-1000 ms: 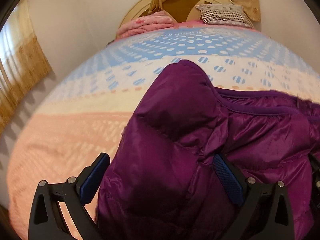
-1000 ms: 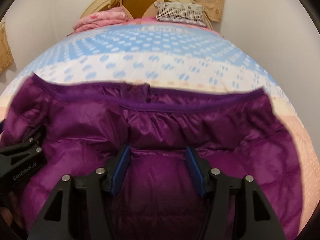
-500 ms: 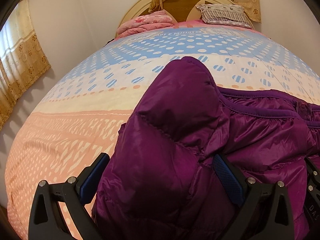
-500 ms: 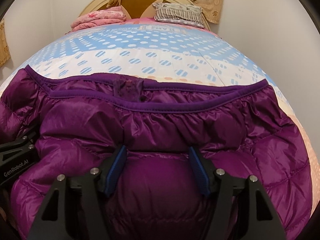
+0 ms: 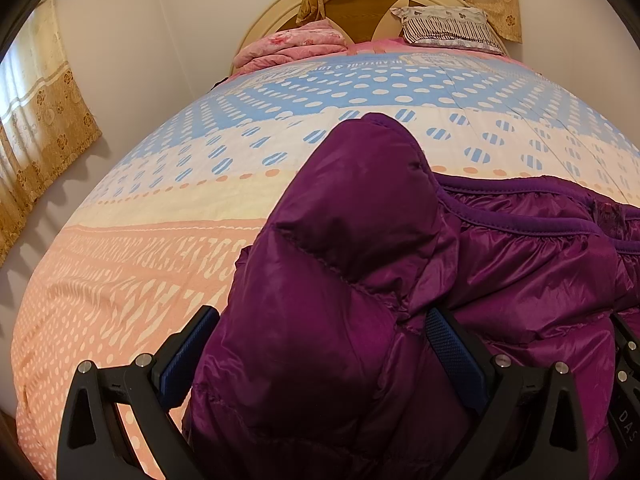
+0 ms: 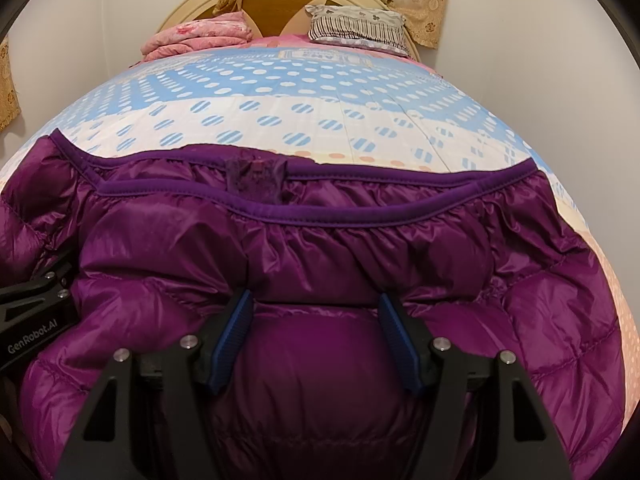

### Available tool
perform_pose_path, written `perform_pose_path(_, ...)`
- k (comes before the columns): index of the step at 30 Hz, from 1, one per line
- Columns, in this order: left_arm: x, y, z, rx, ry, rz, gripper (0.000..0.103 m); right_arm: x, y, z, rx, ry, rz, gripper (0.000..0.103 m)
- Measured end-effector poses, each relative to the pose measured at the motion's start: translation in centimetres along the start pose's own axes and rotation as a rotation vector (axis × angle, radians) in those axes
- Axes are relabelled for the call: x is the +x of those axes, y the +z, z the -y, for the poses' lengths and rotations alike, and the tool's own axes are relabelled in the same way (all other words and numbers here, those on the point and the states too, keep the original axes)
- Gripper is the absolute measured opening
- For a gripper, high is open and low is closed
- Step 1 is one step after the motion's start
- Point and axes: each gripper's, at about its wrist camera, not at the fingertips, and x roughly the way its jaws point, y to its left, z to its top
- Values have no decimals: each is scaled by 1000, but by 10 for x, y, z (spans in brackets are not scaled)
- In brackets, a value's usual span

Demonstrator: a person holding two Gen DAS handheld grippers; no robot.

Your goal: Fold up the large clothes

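A purple puffer jacket [image 6: 360, 252] lies on the bed, its banded hem edge toward the headboard. In the left wrist view its bulky left part [image 5: 352, 240] bulges up between my fingers. My left gripper [image 5: 320, 344] has its jaws wide, with jacket padding filling the gap. My right gripper [image 6: 316, 328] is narrower, and its blue pads [image 6: 234, 332] press a fold of the jacket from both sides. The left gripper's body [image 6: 32, 320] shows at the left edge of the right wrist view.
The bed cover [image 5: 168, 208] has blue, cream and peach dotted bands. A folded pink blanket [image 5: 292, 44] and a striped pillow [image 5: 448, 24] lie by the round headboard. A wall and curtain [image 5: 44, 120] stand to the left, another wall to the right.
Both grippers have risen and tilted back slightly, so more of the bed and headboard shows. The jacket's hem has drawn nearer and puffed up. Jaw widths look unchanged.
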Motion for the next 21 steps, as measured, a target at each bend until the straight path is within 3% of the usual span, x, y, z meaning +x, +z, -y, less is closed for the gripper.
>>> perform_pose_path(12,2,1,5,20,11,-7,102,1,0,1,0,-1,-2,69)
perform_pose_path(16,-22,-4,-4,33,13,2,102,-3,2,4,6,26,-19,69)
perform_pose_path(21,-61,-37,-29,15,-31,64,102,-65,-25,12,17,46,62,71)
